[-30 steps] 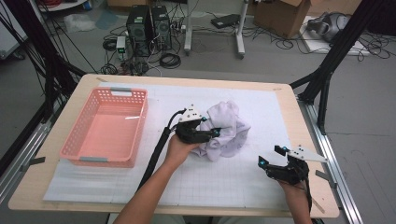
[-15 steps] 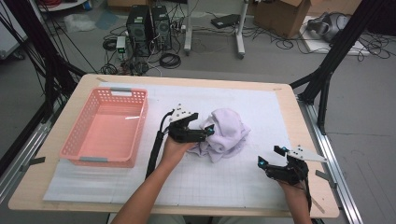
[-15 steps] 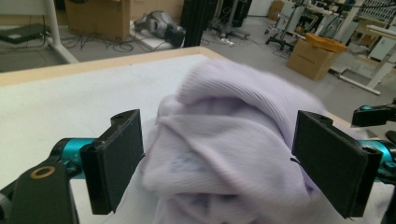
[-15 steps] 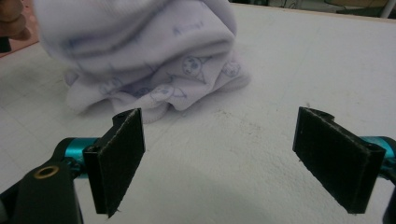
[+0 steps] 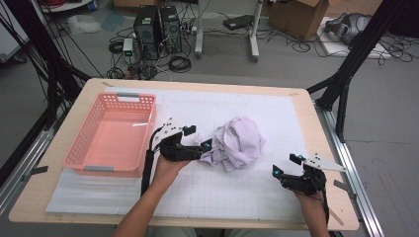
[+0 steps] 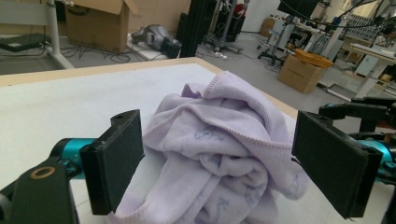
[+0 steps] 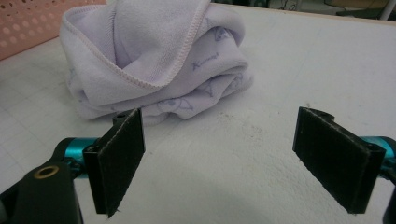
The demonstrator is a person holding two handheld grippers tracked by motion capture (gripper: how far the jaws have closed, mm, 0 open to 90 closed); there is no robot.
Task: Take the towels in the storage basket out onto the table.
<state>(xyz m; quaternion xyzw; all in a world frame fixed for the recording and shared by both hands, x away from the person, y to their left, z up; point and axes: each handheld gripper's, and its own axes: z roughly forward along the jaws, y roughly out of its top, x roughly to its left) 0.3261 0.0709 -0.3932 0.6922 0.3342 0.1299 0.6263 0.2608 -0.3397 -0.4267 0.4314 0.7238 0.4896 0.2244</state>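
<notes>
A big room with a grey floor, cables and cardboard boxes lies around a wooden table (image 5: pixel 59 197) covered by a white mat (image 5: pixel 197 197). On the left side of the mat sits a pink basket (image 5: pixel 112 137), and nothing is inside it. Just right of the basket is the left gripper (image 5: pixel 198 138). Its jaws have just been opening and now stand wide apart. In the left gripper view the purple towel (image 6: pixel 219 154) lies between them, but the pads do not squeeze it, so the towel is not held.

The towel (image 5: pixel 239 143) sits in a crumpled heap near the middle of the mat, right beside the left gripper's tips. It is not folded and not in the basket.

Further right, near the table's front edge, the right gripper (image 5: pixel 285 165) rests well apart from the towel. Its jaws are wide apart too, with only bare mat between them.

It looks like the job has hardly begun. The towel has yet to be grabbed and then laid flat, folded or moved to the basket; which one is hard to tell.
</notes>
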